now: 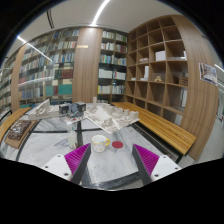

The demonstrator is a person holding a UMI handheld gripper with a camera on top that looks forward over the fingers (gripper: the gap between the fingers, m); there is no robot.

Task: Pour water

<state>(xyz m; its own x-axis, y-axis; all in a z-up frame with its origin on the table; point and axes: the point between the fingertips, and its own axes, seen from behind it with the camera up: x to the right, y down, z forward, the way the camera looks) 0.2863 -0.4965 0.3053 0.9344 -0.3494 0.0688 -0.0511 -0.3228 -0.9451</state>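
Gripper (111,163) fingers stand spread wide apart with nothing held, their magenta pads (76,158) angled inward over a pale, marble-patterned table (45,150). Just ahead of the fingers and roughly midway between them sits a small white cup (98,144), resting on the table on its own with clear space at either side. Beside it, toward the right finger, lies a small red disc (117,144), perhaps a lid or coaster, though it is too small to tell. Beyond these, further along the table, stand several clear acrylic holders or stands (104,116) and some scattered items that cannot be made out. A long wooden bench (160,124) runs along the right side of the table, below an open wooden shelving unit (160,65) of square compartments holding a few objects. On the far wall and the left side rise tall bookshelves (60,65) filled with books. Ceiling strip lights (100,12) run overhead.
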